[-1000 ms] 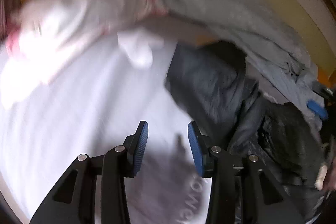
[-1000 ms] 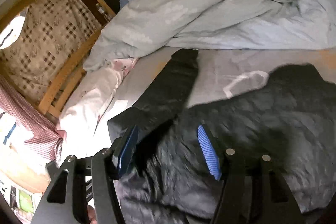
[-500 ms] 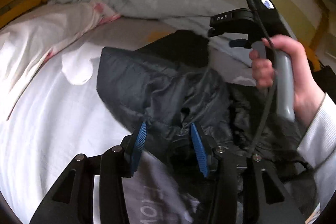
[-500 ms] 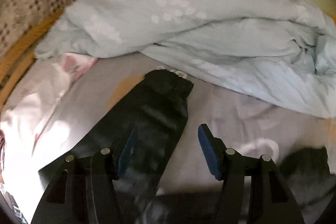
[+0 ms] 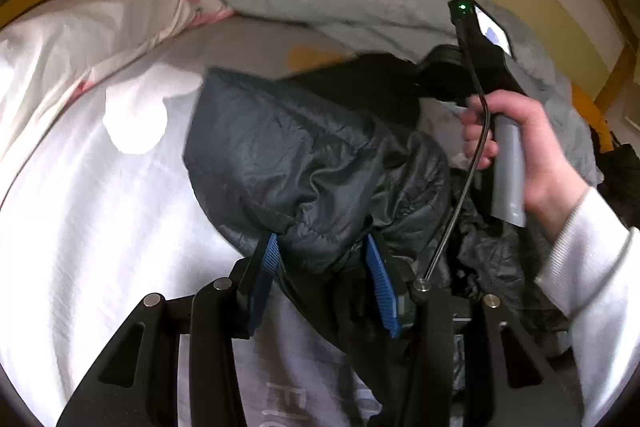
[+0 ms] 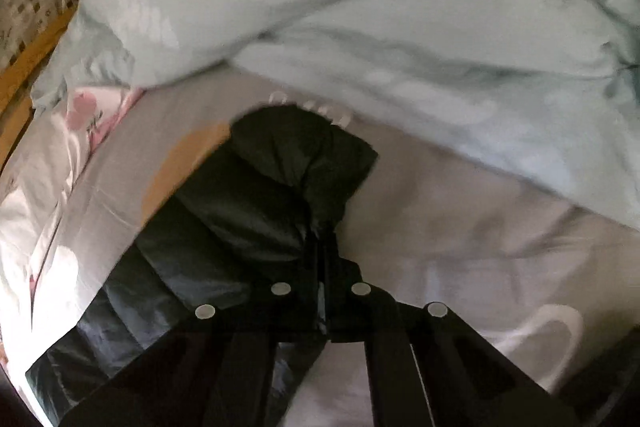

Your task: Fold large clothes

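A dark grey puffer jacket (image 5: 312, 155) lies crumpled on the white bed sheet (image 5: 80, 227). My left gripper (image 5: 324, 259) is open, its blue pads on either side of a bunched fold of the jacket. In the right wrist view my right gripper (image 6: 324, 239) is shut on the jacket's black sleeve (image 6: 296, 163), which stretches away toward the duvet. The left wrist view also shows the hand holding the right gripper's handle (image 5: 508, 163) over the jacket's far side.
A pale blue duvet (image 6: 380, 7) is heaped along the far side of the bed. A white and pink pillowcase (image 5: 100, 31) lies at the left. A wooden bed frame (image 6: 28, 59) runs behind.
My right gripper has closed on the black sleeve; it was open half a second ago. My left gripper has moved in so the jacket fold sits between its open pads.
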Demonstrator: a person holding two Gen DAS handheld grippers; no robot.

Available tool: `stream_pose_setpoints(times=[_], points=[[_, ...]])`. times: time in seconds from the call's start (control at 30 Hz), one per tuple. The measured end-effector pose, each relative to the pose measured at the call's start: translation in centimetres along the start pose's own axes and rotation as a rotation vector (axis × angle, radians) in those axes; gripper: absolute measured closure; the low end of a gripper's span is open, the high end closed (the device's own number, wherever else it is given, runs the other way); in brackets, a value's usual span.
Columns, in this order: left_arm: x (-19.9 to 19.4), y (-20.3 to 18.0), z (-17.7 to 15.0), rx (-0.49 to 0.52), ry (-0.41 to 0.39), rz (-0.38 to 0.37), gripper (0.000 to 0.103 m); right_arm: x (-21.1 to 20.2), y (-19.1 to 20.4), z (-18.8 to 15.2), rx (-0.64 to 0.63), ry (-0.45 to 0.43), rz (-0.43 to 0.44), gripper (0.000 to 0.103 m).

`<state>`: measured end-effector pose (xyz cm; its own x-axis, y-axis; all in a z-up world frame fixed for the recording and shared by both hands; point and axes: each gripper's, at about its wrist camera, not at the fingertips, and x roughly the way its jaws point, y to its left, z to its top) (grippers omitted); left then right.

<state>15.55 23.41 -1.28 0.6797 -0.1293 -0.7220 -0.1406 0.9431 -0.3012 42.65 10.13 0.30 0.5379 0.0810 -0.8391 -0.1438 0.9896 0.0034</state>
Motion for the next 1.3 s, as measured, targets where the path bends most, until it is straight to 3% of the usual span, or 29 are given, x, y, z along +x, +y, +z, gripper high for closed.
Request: stream_pose_setpoints(times=[0.1, 0.23, 0.4, 0.57, 0.67, 0.77, 0.87, 0.93, 1.0, 1.03, 1.1, 1.2, 1.3], points=[[-1.7, 0.1, -0.1, -0.033, -0.048, -0.086, 0.06, -4.6, -1.3, 0.0, -0.049, -0.053, -0.082, 0.101], [-4.3, -0.6, 0.1, -0.003, -0.109, -0.212, 0.06, -14.4, -4.7, -1.2, -0.114, -0.178, -0.128, 0.101], [-6.4, -2.8, -0.3, 0.096, -0.153, -0.17, 0.059, -25.7, -11.6, -7.0, -0.106, -0.266, -0.294, 0.101], [-6.5, -4.4, -1.0, 0.132, -0.134, -0.173, 0.059, -32.4, -18.4, -13.2, -0.094, -0.29, -0.342, 0.101], [-6.3, -5.6, -1.9, 0.145, -0.112, -0.148, 0.059, -32.7, -22.1, -16.0, -0.084, -0.194, -0.396, 0.101], [-6.1, -6.7, -2.3, 0.139, -0.077, -0.145, 0.06, -32.0, -25.9, -18.5, -0.006, -0.1, -0.342, 0.101], [-6.1, -8.4, -2.4, 0.183, -0.056, -0.091, 0.06, -31.2, -27.8, -20.6, 0.024, -0.075, -0.314, 0.096], [-6.1, -9.2, -2.4, 0.2, -0.063, -0.146, 0.059, -30.7, -28.5, -22.5, 0.007, -0.05, -0.331, 0.067], [-6.0, -9.8, -2.7, 0.201, -0.039, -0.233, 0.055, -31.0, -29.5, -24.5, 0.011, -0.071, -0.347, 0.046], [-5.8, -10.3, -2.8, 0.216, -0.025, -0.232, 0.055, -31.0, -29.9, -25.2, 0.014, -0.079, -0.341, 0.046], [-4.7, -11.7, -3.2, 0.283, 0.014, -0.148, 0.055, -31.8, -31.0, -26.5, 0.024, -0.103, -0.315, 0.046], [-1.5, -12.7, -4.7, 0.377, 0.145, 0.044, 0.055, -32.5, -31.7, -27.2, 0.045, -0.148, -0.257, 0.046], [-0.7, -11.9, -5.9, 0.348, 0.169, 0.094, 0.062, -31.9, -31.9, -26.8, 0.051, -0.139, -0.107, 0.048]])
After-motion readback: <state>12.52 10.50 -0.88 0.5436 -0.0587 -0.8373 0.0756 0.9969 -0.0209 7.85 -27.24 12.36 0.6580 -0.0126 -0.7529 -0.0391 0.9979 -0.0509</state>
